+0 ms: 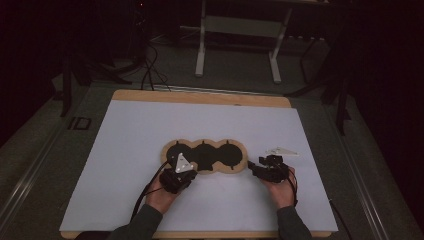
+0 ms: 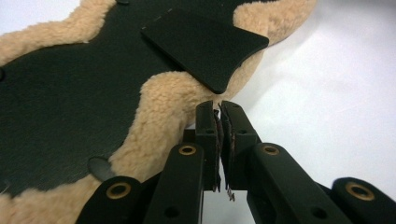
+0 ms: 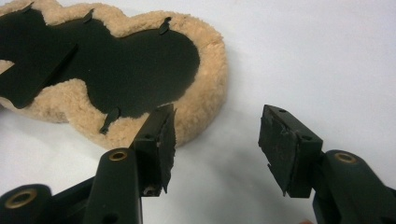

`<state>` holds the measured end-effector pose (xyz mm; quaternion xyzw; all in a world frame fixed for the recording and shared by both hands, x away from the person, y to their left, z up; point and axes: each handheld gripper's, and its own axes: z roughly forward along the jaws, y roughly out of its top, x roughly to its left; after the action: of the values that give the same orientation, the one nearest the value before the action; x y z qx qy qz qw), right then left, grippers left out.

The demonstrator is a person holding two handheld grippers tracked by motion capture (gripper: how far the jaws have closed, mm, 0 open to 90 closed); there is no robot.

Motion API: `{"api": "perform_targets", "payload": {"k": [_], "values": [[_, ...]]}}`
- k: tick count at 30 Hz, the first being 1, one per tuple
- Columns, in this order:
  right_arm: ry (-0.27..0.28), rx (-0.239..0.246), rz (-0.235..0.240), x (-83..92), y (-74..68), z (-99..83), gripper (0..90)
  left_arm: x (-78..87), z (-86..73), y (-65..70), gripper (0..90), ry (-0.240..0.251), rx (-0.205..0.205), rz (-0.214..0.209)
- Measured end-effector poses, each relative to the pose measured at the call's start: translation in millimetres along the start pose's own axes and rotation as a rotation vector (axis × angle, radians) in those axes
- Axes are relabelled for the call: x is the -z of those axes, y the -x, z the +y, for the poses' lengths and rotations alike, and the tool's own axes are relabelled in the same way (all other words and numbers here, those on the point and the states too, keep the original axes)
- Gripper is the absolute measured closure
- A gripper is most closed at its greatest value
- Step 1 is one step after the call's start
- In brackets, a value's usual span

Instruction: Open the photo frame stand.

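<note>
A three-lobed pad (image 1: 205, 156) with a black face and a tan fleece rim lies on the white sheet (image 1: 150, 130). A stiff black flap (image 2: 205, 46) stands lifted over the fleece rim (image 2: 163, 107) of its left lobe. My left gripper (image 2: 218, 106) sits right under the flap's corner, its jaws a thin slit apart, and the pads do not press the flap. In the high view my left gripper (image 1: 186, 169) is at the pad's near-left edge. My right gripper (image 3: 217, 130) stands open beside the right lobe (image 3: 154, 65), nothing between its fingers; in the high view it (image 1: 254, 167) is just right of the pad.
A small pale flat piece (image 1: 282, 151) lies on the sheet behind my right hand. The wooden table edge (image 1: 200, 96) frames the sheet. Beyond it stand a metal frame's legs (image 1: 201, 55) and cables (image 1: 150, 70) on the dark floor.
</note>
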<state>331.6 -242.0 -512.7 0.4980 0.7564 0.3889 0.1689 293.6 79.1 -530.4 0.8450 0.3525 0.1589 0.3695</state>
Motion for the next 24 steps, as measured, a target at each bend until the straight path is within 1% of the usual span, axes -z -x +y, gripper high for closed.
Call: {"api": "perform_targets", "payload": {"k": [2,4,7,11,14,16,24], "values": [[0.002,-0.002,-0.001,0.3,0.3,-0.1,45.1,-3.5,0.2,0.6,86.2,-0.004,-0.001,-0.001],[0.002,-0.005,0.000,0.6,0.6,-0.1,45.0,-6.3,0.2,1.1,85.4,-0.001,0.000,0.008],[0.001,-0.008,0.002,0.9,1.3,-0.3,45.1,-9.3,0.4,0.9,83.8,0.008,0.012,0.016],[0.000,-0.009,0.003,0.7,1.8,-0.6,45.1,-9.5,0.4,1.5,83.9,0.009,0.011,0.019],[0.000,-0.012,0.003,0.4,1.8,-0.8,45.1,-8.9,1.1,1.8,84.0,0.017,0.017,0.013],[0.000,-0.012,0.004,0.4,1.9,-0.9,45.1,-7.6,1.7,1.7,84.1,0.034,0.023,0.009],[0.000,-0.014,0.006,0.3,2.1,-1.1,45.1,-6.9,3.2,1.0,84.1,0.034,0.029,0.004]]}}
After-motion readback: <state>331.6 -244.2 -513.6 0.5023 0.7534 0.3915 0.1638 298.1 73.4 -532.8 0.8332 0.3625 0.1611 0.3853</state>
